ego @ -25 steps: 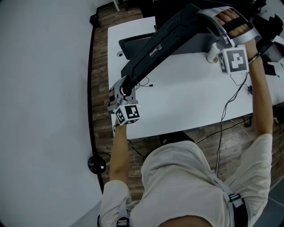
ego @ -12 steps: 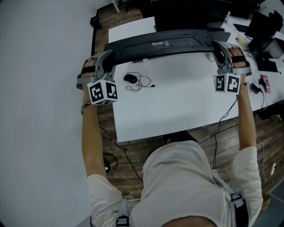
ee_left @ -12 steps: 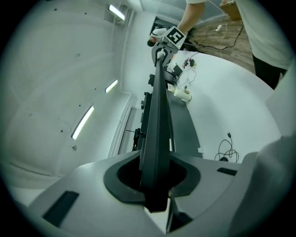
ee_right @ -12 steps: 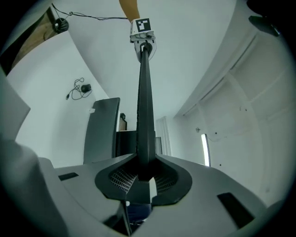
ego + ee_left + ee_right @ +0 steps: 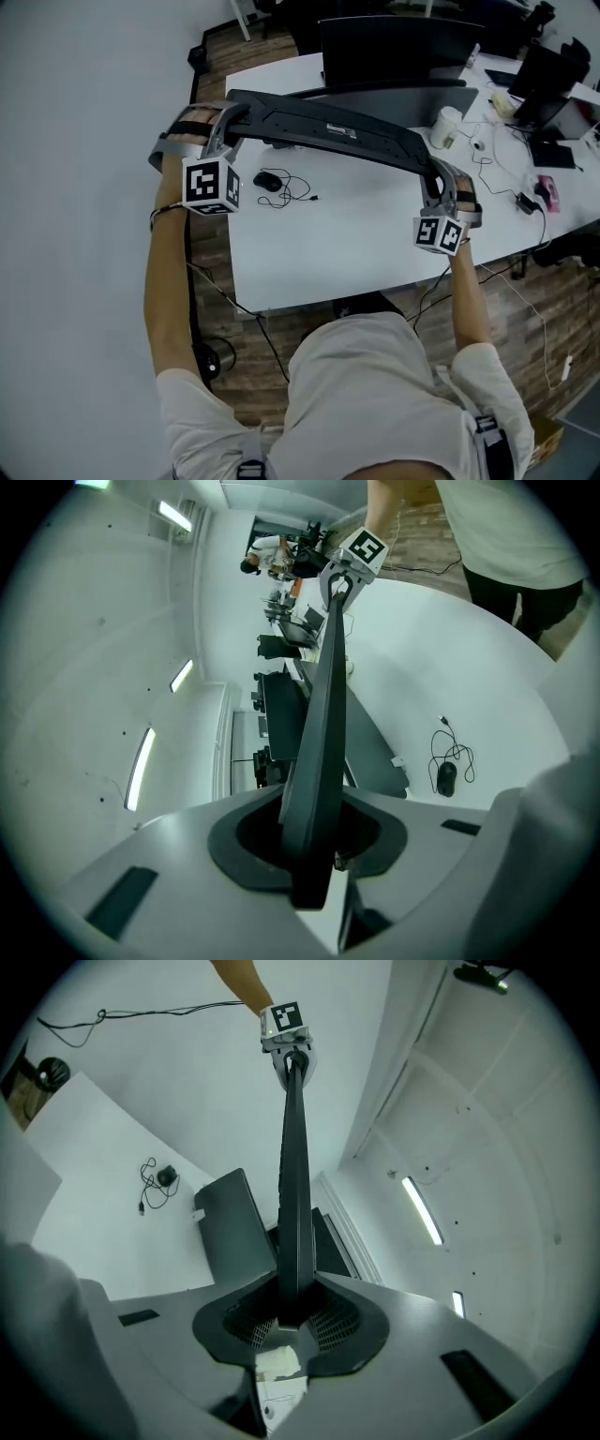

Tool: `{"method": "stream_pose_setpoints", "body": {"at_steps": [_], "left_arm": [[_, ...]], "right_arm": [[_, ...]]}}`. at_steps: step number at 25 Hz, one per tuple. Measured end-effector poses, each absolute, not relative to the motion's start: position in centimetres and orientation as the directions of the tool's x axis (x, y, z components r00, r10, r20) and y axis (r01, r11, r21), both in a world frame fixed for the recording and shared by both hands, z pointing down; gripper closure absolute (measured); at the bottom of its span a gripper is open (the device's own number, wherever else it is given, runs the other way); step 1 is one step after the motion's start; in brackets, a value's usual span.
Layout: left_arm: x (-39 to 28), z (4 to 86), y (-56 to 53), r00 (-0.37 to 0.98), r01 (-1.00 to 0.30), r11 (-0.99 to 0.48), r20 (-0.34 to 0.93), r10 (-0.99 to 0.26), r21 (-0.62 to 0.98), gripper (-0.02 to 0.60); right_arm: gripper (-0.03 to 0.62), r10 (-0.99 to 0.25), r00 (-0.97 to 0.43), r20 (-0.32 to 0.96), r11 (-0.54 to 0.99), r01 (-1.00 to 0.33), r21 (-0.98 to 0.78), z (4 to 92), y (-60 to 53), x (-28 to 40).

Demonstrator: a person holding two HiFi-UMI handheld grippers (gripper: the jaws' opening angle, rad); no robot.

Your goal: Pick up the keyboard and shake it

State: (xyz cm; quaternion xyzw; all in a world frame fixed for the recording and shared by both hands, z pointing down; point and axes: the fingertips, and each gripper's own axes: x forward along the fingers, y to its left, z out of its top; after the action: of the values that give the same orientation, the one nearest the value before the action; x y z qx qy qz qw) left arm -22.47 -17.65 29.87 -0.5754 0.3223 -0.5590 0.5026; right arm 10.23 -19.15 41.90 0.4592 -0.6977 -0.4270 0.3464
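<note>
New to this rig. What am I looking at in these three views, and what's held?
No robot: a person holds a two-jaw gripper in each hand. The head view looks down from their head; the other two cameras ride on the grippers, looking along the jaws. The left gripper and right gripper each clamp one end of a black keyboard, lifted and tilted above the white table. The left jaws have just been opening slightly, the right closing, keyboard between both. On the table: a wired mouse, a cup, a monitor.
</note>
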Motion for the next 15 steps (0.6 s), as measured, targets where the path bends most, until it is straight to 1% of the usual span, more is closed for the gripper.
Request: {"method": "stream_pose_setpoints", "body": {"at_steps": [5,9,12,15], "left_arm": [[-21.7,29.2,-18.1,0.143,0.281,-0.320,0.369,-0.918,-0.905,0.472],[-21.2,28.5,-18.2,0.153,0.331,-0.285,0.349,-0.924,-0.899,0.465],[-21.0,28.7,-17.8,0.165,0.289,-0.267,0.323,-0.932,-0.919,0.465],[-21.0,29.9,-17.2,0.182,0.209,-0.248,0.287,-0.941,-0.946,0.466]], "right_arm": [[0.477,-0.933,-0.342,0.115,0.271,-0.457,0.847,46.3,-17.7,8.8],[0.477,-0.930,-0.348,0.115,0.287,-0.495,0.820,47.5,-17.3,8.2],[0.477,-0.935,-0.341,0.100,0.260,-0.466,0.846,45.9,-18.0,9.4],[0.477,-0.934,-0.347,0.081,0.221,-0.386,0.895,43.8,-18.9,11.2]]}}
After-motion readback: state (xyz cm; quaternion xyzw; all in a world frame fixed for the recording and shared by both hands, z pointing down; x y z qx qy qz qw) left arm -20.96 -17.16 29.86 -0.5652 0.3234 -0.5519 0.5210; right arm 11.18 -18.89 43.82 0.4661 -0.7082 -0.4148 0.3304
